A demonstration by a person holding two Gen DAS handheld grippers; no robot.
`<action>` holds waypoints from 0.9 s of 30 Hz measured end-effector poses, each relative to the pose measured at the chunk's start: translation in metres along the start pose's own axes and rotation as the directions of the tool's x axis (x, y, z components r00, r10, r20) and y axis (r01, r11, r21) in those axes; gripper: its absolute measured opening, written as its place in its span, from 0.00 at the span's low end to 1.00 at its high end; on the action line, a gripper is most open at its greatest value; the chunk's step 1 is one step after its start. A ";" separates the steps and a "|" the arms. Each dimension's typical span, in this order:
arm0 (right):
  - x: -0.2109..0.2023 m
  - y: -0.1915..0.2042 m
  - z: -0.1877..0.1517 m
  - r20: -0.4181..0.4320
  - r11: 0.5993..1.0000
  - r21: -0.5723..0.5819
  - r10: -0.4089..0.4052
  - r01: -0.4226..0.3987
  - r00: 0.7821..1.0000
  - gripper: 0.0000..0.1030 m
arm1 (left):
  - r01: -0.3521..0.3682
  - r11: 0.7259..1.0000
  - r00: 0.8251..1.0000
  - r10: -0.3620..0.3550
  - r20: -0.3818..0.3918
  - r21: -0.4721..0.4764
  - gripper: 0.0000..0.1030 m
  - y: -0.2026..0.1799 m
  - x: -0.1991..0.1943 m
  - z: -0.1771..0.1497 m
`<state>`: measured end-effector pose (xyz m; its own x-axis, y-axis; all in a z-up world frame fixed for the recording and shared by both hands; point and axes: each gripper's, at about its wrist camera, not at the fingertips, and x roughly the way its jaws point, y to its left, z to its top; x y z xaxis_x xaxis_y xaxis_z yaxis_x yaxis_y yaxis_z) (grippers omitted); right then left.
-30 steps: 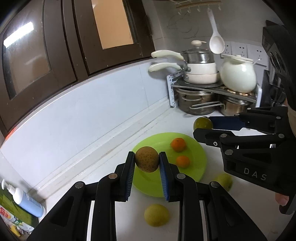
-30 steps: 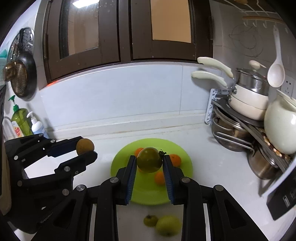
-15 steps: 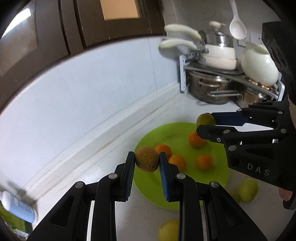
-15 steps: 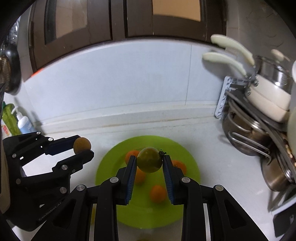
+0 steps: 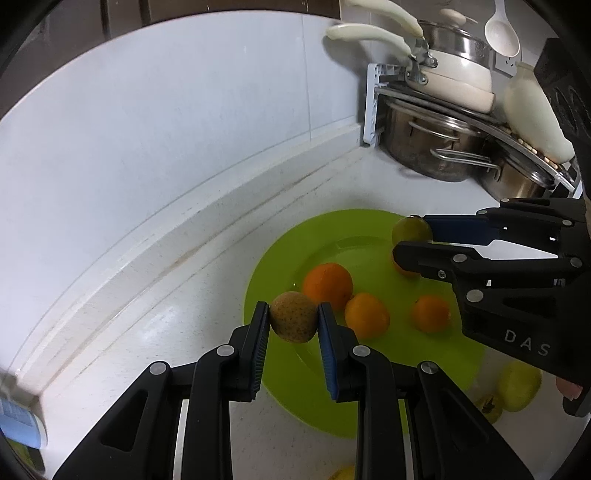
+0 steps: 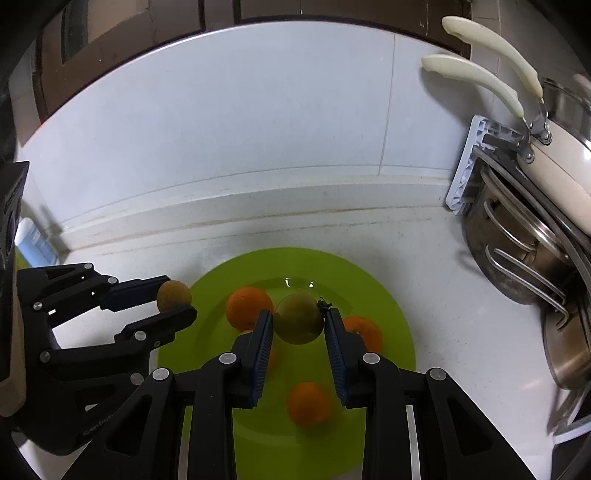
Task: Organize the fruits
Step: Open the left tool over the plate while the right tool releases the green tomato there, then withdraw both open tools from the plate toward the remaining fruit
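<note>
A lime green plate [image 5: 373, 402] [image 6: 373, 273] lies on the white counter with several oranges [image 5: 327, 284] [image 6: 309, 403] on it. My left gripper [image 5: 293, 321] [image 6: 173, 301] is shut on a speckled brown fruit [image 5: 293, 321] [image 6: 173, 293], held over the plate's left edge. Over the middle of the plate, my right gripper [image 6: 298, 325] [image 5: 412, 240] is shut on a dull green round fruit [image 6: 298, 323] [image 5: 410, 229]. Two yellow-green fruits [image 5: 519, 386] [image 5: 487, 406] lie on the counter beside the plate's near right rim.
A rack [image 5: 373, 103] [image 6: 467, 166] of steel pots and cream pans [image 5: 454, 77] stands at the back right against the tiled wall. A white ladle [image 5: 501, 31] hangs above. A blue-labelled bottle [image 6: 35, 240] stands at the far left. Another yellow fruit [image 5: 343, 472] peeks in at the bottom edge.
Both grippers have come forward and down towards the plate, each still holding its fruit. The plate and oranges look larger and closer, and the cupboards have slid out at the top.
</note>
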<state>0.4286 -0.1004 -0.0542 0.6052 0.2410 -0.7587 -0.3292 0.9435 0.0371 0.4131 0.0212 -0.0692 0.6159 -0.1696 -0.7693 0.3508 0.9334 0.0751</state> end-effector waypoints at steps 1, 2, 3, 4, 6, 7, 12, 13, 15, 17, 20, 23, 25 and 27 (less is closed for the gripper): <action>0.002 -0.001 0.001 -0.003 1.000 0.002 0.002 -0.002 1.000 0.29 | 0.004 1.000 1.000 -0.004 -0.003 0.000 0.26 0.000 0.002 0.000; 0.003 -0.002 0.001 -0.005 1.000 0.003 0.004 -0.004 1.000 0.29 | 0.007 1.000 1.000 -0.007 -0.004 0.001 0.26 0.000 0.003 0.001; 0.005 -0.003 0.002 -0.009 1.000 0.005 0.004 -0.004 1.000 0.29 | 0.010 1.000 1.000 -0.010 -0.005 0.003 0.26 -0.001 0.004 0.001; 0.006 -0.003 0.002 -0.011 1.000 0.006 0.003 -0.003 1.000 0.29 | 0.012 1.000 1.000 -0.012 -0.006 0.004 0.26 -0.001 0.004 0.001; 0.007 -0.004 0.002 -0.016 1.000 0.009 0.005 -0.004 1.000 0.29 | 0.015 1.000 1.000 -0.015 -0.011 0.004 0.26 -0.002 0.006 0.002; 0.006 -0.004 0.002 -0.018 1.000 0.012 0.006 -0.006 1.000 0.29 | 0.020 1.000 1.000 -0.020 -0.014 0.000 0.26 -0.002 0.006 0.002; 0.006 -0.005 0.003 -0.013 1.000 0.025 0.011 -0.011 1.000 0.29 | 0.025 1.000 1.000 -0.025 -0.013 -0.012 0.27 0.002 0.004 0.003; 0.006 -0.004 0.003 -0.011 1.000 0.023 0.008 -0.008 1.000 0.30 | 0.024 1.000 1.000 -0.025 -0.014 -0.012 0.27 0.002 0.003 0.004; 0.002 -0.002 0.002 -0.006 1.000 0.018 0.005 -0.005 1.000 0.30 | 0.029 1.000 1.000 -0.029 -0.008 -0.013 0.28 0.002 -0.001 0.003; -0.001 0.000 0.000 -0.001 1.000 0.015 0.002 -0.002 1.000 0.30 | 0.023 1.000 1.000 -0.023 0.002 -0.013 0.30 0.001 -0.006 0.004; -0.009 0.001 -0.002 0.012 1.000 0.018 0.007 -0.008 1.000 0.30 | 0.024 1.000 1.000 -0.023 0.017 -0.017 0.31 0.001 -0.016 0.003; -0.022 0.004 -0.004 0.033 1.000 0.018 0.012 -0.013 0.999 0.30 | 0.023 0.999 0.999 -0.022 0.037 -0.022 0.33 0.001 -0.029 0.003; -0.033 0.007 -0.007 0.053 1.000 0.018 0.007 -0.008 0.999 0.30 | 0.017 0.999 0.999 -0.015 0.051 -0.027 0.36 0.001 -0.039 0.002; -0.043 0.009 -0.009 0.069 1.000 0.023 0.004 -0.005 0.998 0.34 | 0.019 0.999 0.997 -0.016 0.072 -0.041 0.42 0.001 -0.051 0.001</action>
<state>0.3932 -0.1045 -0.0269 0.6526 0.2596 -0.7118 -0.3160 0.9471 0.0557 0.3831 0.0306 -0.0291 0.6592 -0.2071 -0.7229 0.3336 0.9421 0.0343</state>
